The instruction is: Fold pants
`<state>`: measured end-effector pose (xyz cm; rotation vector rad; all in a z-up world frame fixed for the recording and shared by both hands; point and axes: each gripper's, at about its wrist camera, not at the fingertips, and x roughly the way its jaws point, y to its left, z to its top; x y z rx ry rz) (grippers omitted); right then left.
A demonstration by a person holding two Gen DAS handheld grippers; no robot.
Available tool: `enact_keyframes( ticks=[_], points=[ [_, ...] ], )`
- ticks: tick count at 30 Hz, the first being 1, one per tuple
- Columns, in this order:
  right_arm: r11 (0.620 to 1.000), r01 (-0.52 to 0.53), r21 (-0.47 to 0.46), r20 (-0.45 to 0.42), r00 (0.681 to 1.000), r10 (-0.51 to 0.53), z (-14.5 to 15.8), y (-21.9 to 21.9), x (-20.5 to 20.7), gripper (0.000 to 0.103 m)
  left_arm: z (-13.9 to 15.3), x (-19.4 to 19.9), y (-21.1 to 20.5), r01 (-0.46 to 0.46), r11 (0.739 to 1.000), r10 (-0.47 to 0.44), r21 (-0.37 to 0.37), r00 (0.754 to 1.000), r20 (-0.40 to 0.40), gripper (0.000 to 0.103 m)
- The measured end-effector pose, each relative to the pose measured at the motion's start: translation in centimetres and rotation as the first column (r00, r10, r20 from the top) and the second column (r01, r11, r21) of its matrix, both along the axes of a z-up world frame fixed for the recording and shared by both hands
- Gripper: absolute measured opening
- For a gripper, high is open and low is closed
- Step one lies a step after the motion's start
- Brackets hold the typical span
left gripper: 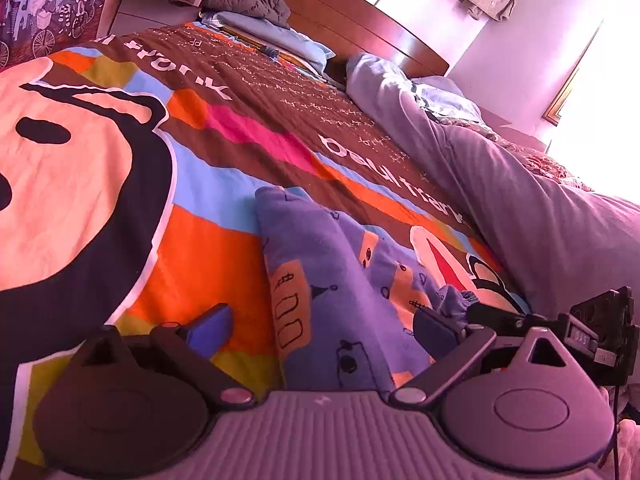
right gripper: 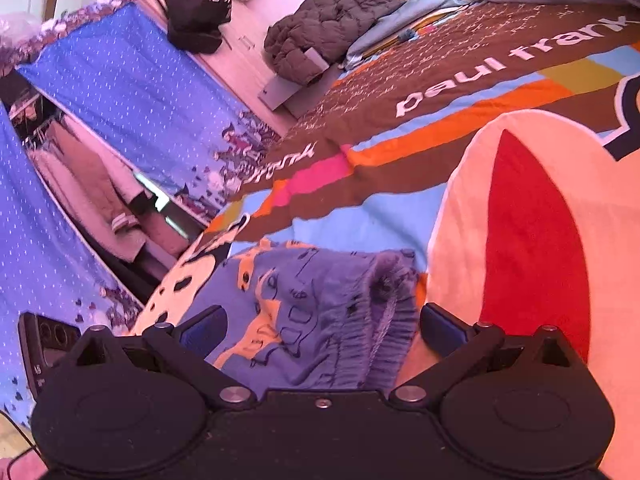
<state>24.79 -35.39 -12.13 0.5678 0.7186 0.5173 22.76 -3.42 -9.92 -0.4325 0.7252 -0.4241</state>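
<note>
Pants [left gripper: 332, 288] lie flat on the bedspread [left gripper: 224, 216], between both my tongs. Left gripper [left gripper: 324, 332] jaws apart, straddling the fabric, nothing clamped. Right gripper [right gripper: 320, 328] also spread wide, elastic waistband [right gripper: 390, 320] between its fingers. Looks like soft, light fleece: floppy, will sag and bunch. I'd pinch the thicker waistband edge, not a single layer.

a colourful cartoon bedspread [left gripper: 248, 128] under a grey quilted jacket [right gripper: 332, 32], beside what looks like a black bag [right gripper: 200, 12].
</note>
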Motion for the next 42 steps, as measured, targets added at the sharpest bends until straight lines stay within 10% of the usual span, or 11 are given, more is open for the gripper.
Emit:
enact_keyframes(
  ticks=[12, 23, 29, 36, 42],
  points=[
    [0.985, -0.001, -0.175, 0.019, 1.0, 0.005, 0.3, 2.6, -0.2, 0.102, 0.2, -0.1, 0.0, -0.016, 1.0, 0.016, 0.015, 1.0, -0.003, 0.092],
    [0.947, -0.005, -0.32, 0.03, 0.999, 0.016, 0.6, 4.9, -0.2, 0.102, 0.0, 0.0, 0.7, -0.051, 0.999, 0.051, -0.01, 0.999, -0.006, 0.065],
    [0.994, 0.037, -0.106, 0.011, 0.999, -0.036, -0.1, 2.0, -0.2, 0.102, 0.1, -0.1, 0.7, -0.044, 0.999, 0.044, -0.018, 0.999, 0.001, 0.058],
    [0.996, 0.081, -0.036, -0.004, 0.997, -0.081, -0.2, 0.8, -0.3, 0.089, 0.1, -0.1, 0.6, -0.033, 0.999, 0.033, -0.017, 0.999, 0.003, 0.051],
    [0.986, 0.132, -0.105, -0.007, 0.991, -0.134, -0.1, 1.2, -0.5, 0.058, 0.1, 0.0, 0.5, -0.033, 0.999, 0.033, -0.011, 0.999, -0.01, 0.05]
  ],
)
